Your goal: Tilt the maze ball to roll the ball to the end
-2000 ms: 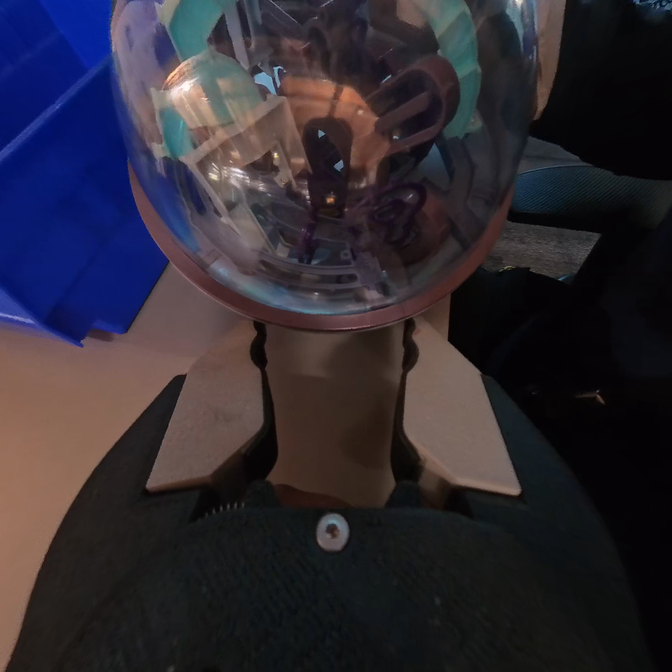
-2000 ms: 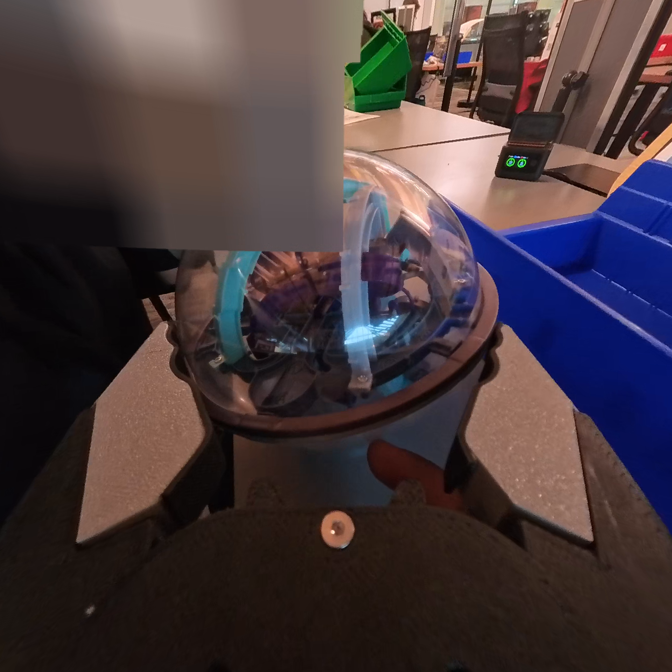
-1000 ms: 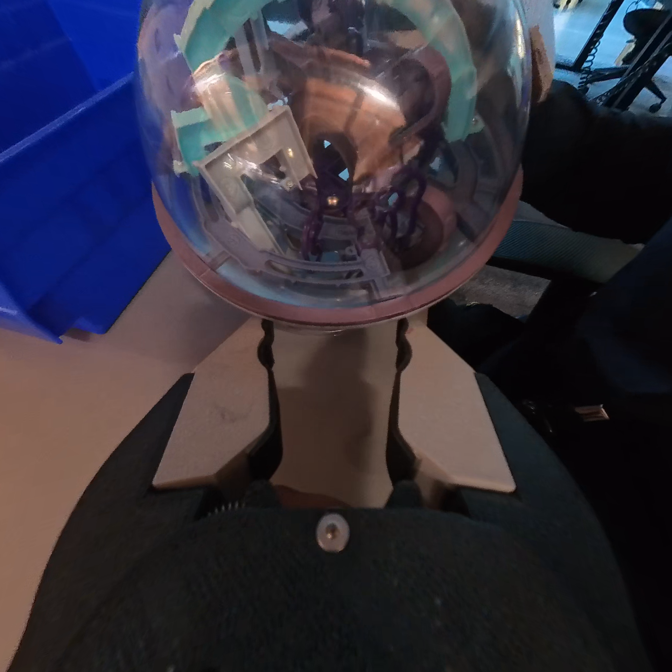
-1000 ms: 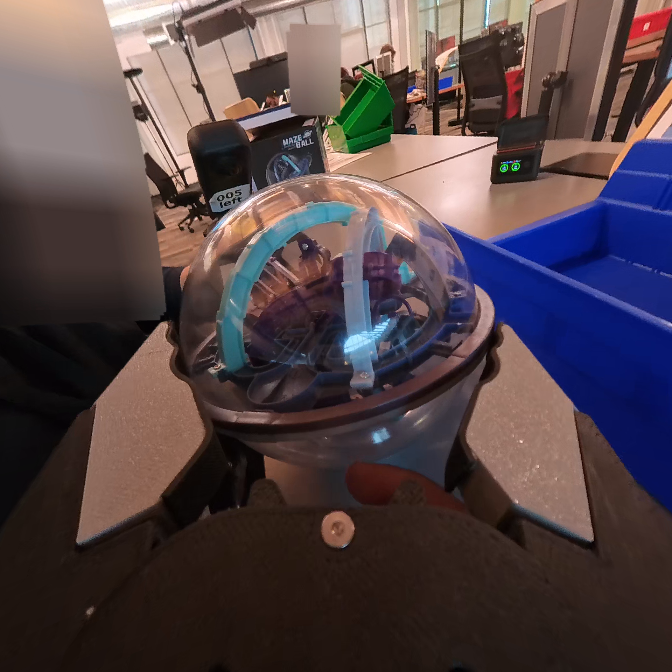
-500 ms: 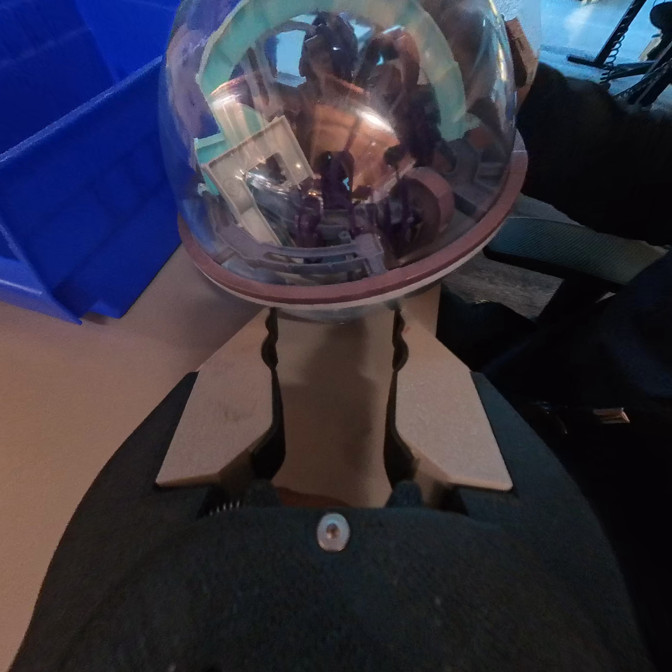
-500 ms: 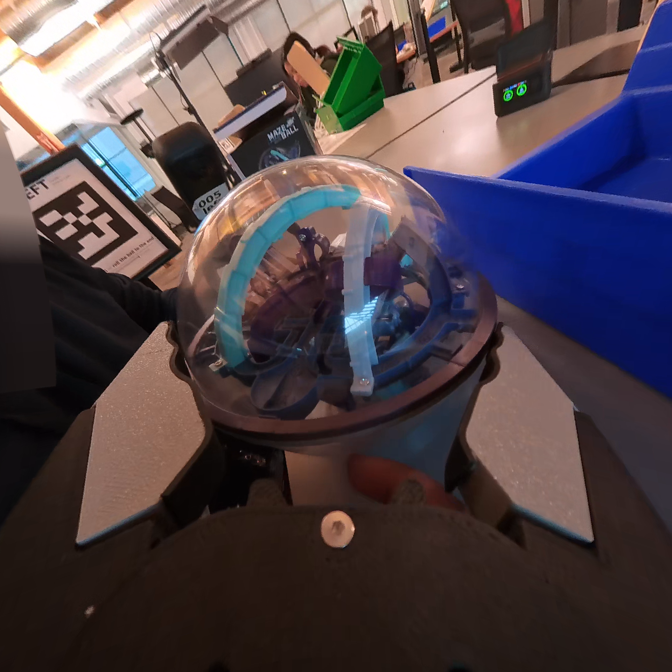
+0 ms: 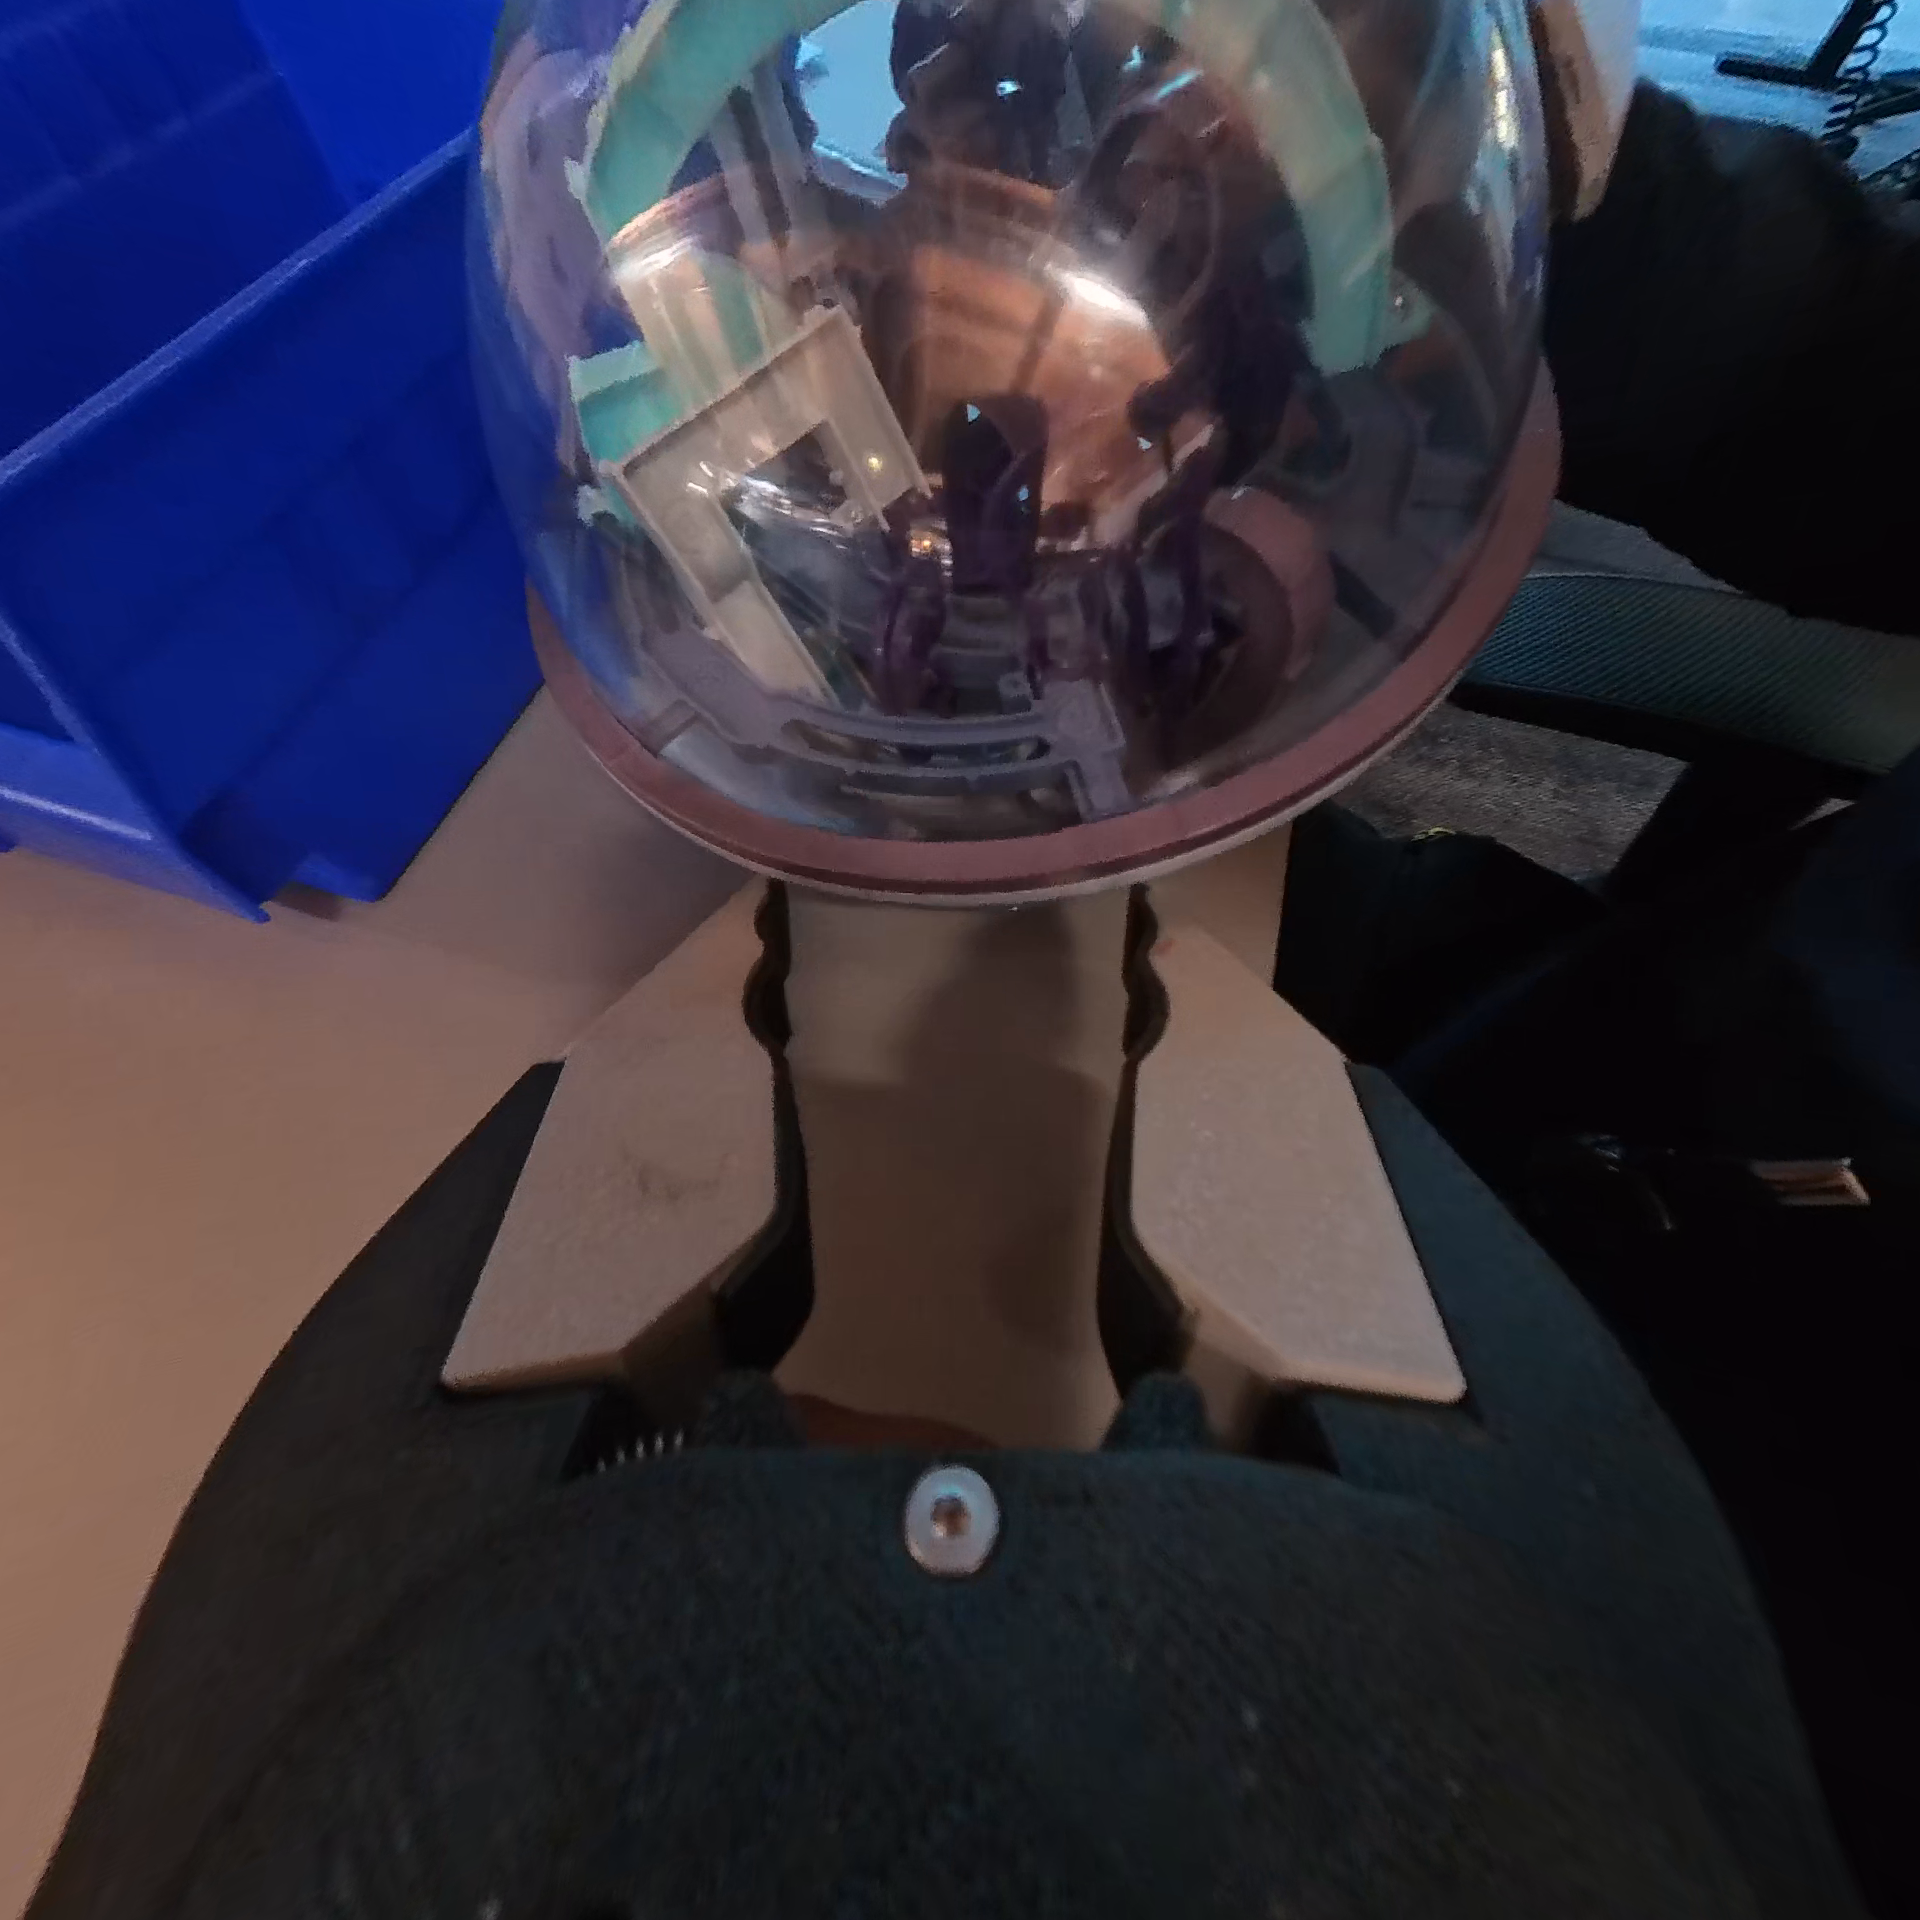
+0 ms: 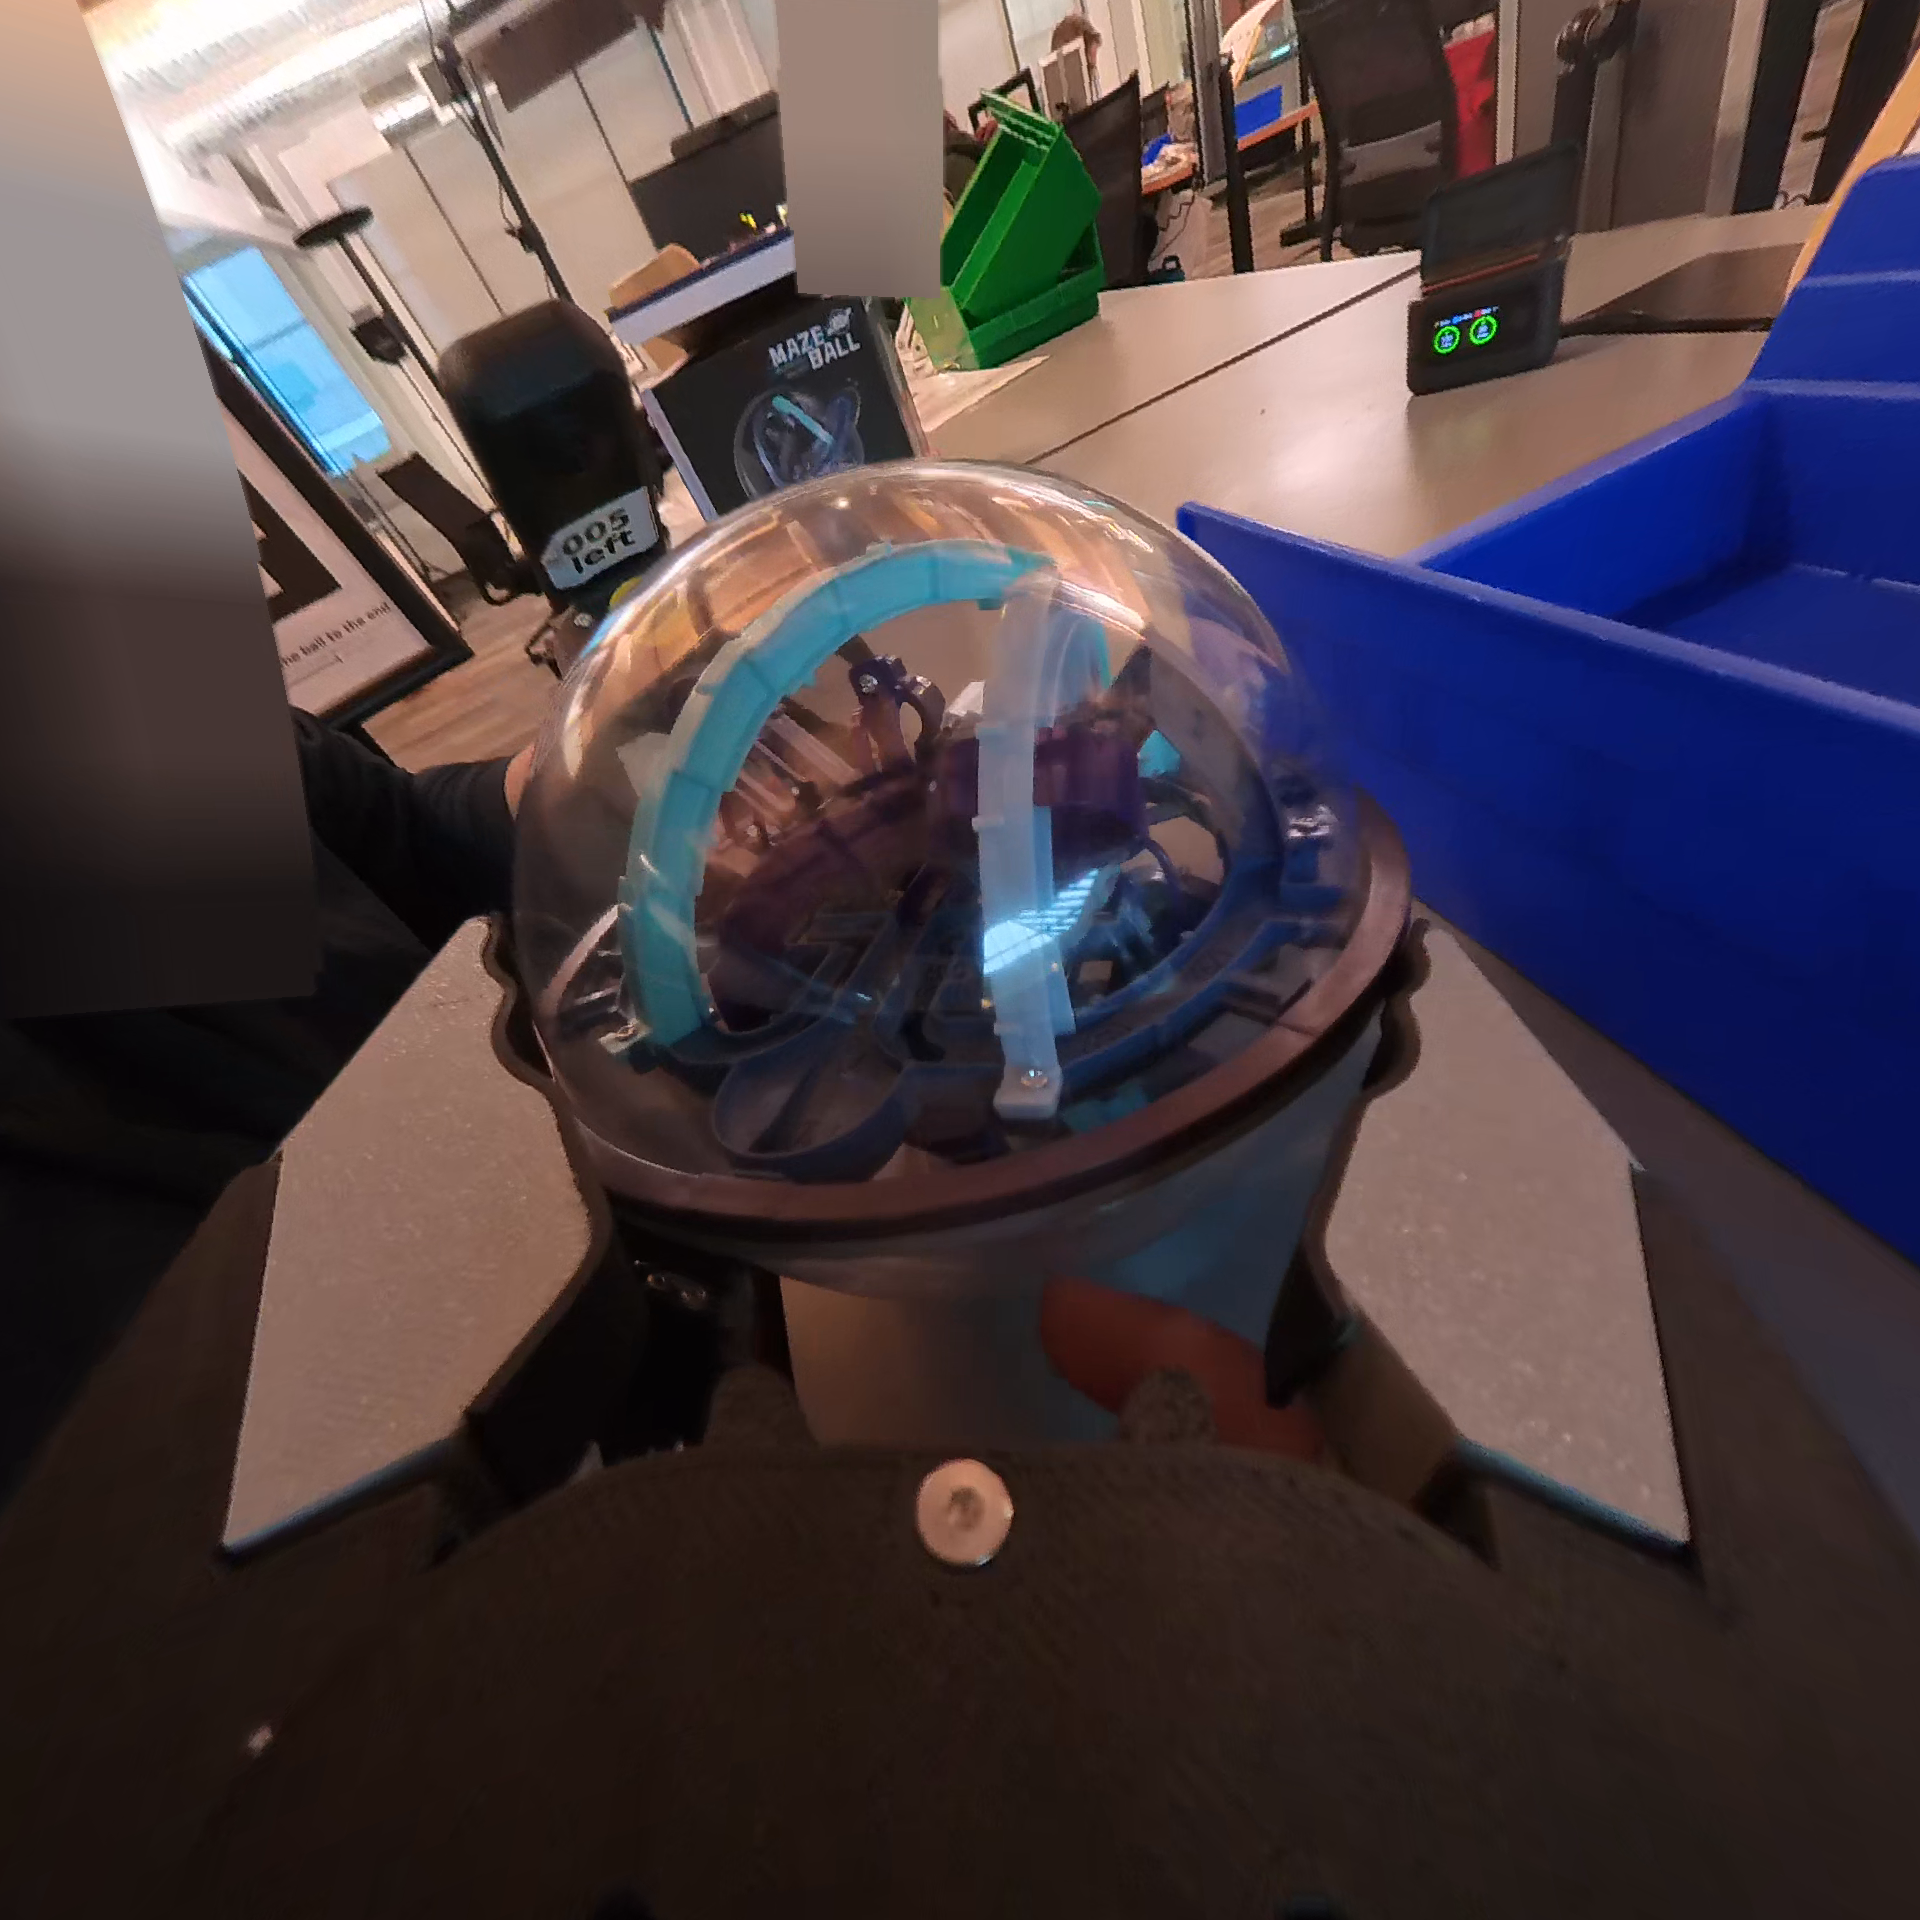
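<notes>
Office desks and chairs fill the far background beyond a pale table (image 8: 1247, 416). The maze ball (image 8: 935, 831), a clear globe with a dark band round its middle and turquoise, white and purple tracks inside, sits at the centre of the right wrist view, held off the table. The right tool (image 8: 956, 987) is spread wide around it, its two pads (image 8: 509, 997) pressing on the band at 9 and 3 o'clock.

In the left wrist view the globe fills the 12 o'clock half. The left tool (image 7: 954, 925) has its fingers partly apart, with bare table showing between them. Their tips run under the band, so I cannot tell whether they grip the globe.

A blue bin (image 8: 1558, 779) stands just beside the globe at 3 o'clock. Farther off are a black box (image 8: 790, 416) at 12 o'clock, green bins (image 8: 1023, 239) behind it, and a small device with a lit screen (image 8: 1481, 322) at 1 o'clock.
</notes>
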A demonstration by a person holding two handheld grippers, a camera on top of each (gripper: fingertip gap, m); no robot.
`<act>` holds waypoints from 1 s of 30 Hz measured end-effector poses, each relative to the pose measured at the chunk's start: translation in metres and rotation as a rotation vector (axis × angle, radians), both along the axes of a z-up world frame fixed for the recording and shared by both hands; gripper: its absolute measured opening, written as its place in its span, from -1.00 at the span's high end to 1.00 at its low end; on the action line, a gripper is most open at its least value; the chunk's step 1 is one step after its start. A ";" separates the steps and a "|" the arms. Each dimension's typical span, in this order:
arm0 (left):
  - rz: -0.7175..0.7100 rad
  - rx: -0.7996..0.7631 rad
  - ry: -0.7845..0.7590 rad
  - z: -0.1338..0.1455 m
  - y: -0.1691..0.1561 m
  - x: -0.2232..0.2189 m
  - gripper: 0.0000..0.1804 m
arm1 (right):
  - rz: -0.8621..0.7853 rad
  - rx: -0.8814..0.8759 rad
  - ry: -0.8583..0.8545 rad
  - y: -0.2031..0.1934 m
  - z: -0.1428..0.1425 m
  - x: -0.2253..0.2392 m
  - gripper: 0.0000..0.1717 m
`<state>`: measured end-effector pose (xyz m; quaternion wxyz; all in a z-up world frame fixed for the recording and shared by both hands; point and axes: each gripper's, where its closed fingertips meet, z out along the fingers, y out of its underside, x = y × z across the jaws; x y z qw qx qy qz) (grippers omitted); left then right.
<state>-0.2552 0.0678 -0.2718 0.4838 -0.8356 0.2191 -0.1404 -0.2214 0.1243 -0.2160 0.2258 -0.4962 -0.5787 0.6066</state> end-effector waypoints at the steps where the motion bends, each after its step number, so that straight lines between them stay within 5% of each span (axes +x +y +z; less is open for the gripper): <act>1: 0.005 0.002 0.002 0.000 0.000 -0.001 0.29 | 0.000 0.010 0.001 0.000 0.000 0.000 -0.80; 7: 0.043 0.012 0.023 0.000 0.001 -0.008 0.19 | -0.070 0.177 0.070 0.017 0.013 0.010 -0.79; 15: 0.076 0.117 0.112 0.008 0.001 -0.020 -0.03 | -0.108 0.687 0.100 0.033 0.011 0.042 -0.83; 20: 0.003 0.137 0.161 0.006 0.008 -0.020 -0.16 | -0.078 0.799 0.058 0.028 -0.010 0.030 -0.84; 30: -0.075 0.199 0.197 0.010 0.017 -0.007 -0.09 | 0.008 0.911 0.076 0.009 -0.026 0.011 -0.71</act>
